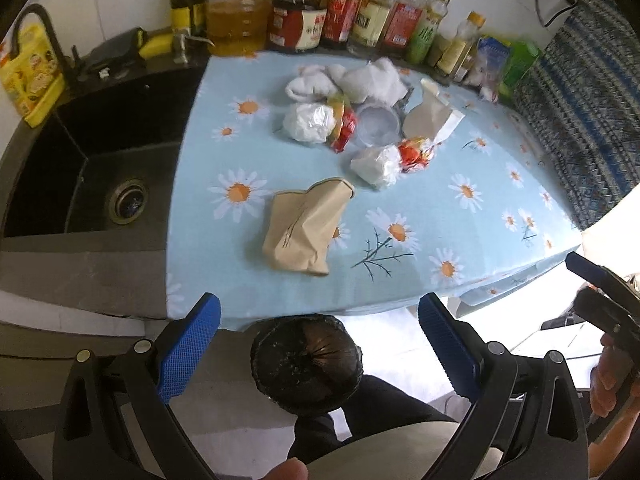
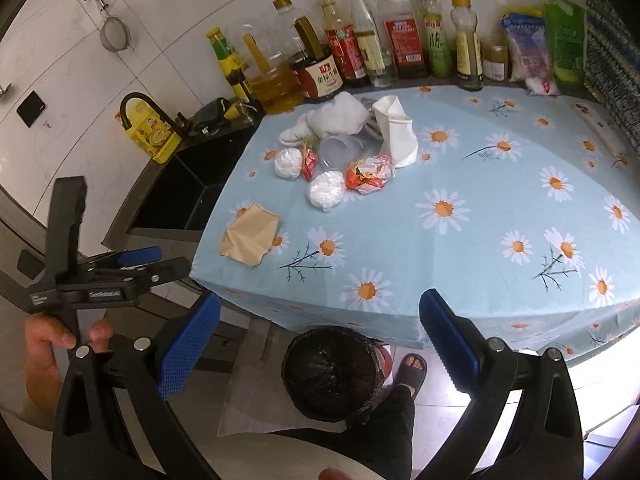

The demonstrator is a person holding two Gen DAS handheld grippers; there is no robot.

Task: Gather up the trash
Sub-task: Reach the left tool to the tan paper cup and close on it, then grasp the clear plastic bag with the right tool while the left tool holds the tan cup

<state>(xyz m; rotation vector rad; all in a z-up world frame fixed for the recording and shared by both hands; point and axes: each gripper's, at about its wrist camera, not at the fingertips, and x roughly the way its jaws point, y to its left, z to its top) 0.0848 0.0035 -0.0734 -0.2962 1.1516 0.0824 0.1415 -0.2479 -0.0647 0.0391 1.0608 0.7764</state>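
Note:
Trash lies on a daisy-print tablecloth [image 1: 420, 200] [image 2: 460, 248]. A crumpled brown paper bag [image 1: 306, 226] [image 2: 250, 236] is nearest. Behind it sit two white wads [image 1: 376, 164] [image 2: 326, 190], red-orange wrappers [image 1: 414, 154] [image 2: 368, 174], a clear plastic cup [image 1: 376, 124] [image 2: 340, 152], a white paper bag [image 1: 430, 116] [image 2: 396, 132] and white cloth [image 1: 360, 78] [image 2: 332, 118]. A bin with a black liner [image 1: 306, 364] [image 2: 332, 376] stands on the floor by the table's front edge. My left gripper [image 1: 320, 320] [image 2: 168, 262] and right gripper [image 2: 320, 320] [image 1: 580, 280] hover open and empty above the bin.
A black sink [image 1: 100, 168] [image 2: 188, 192] with a faucet [image 1: 40, 32] adjoins the table's left side. Several sauce and oil bottles [image 1: 360, 12] [image 2: 360, 48] line the back wall. A patterned cloth [image 1: 580, 100] hangs at right. A sandalled foot [image 2: 412, 368] rests beside the bin.

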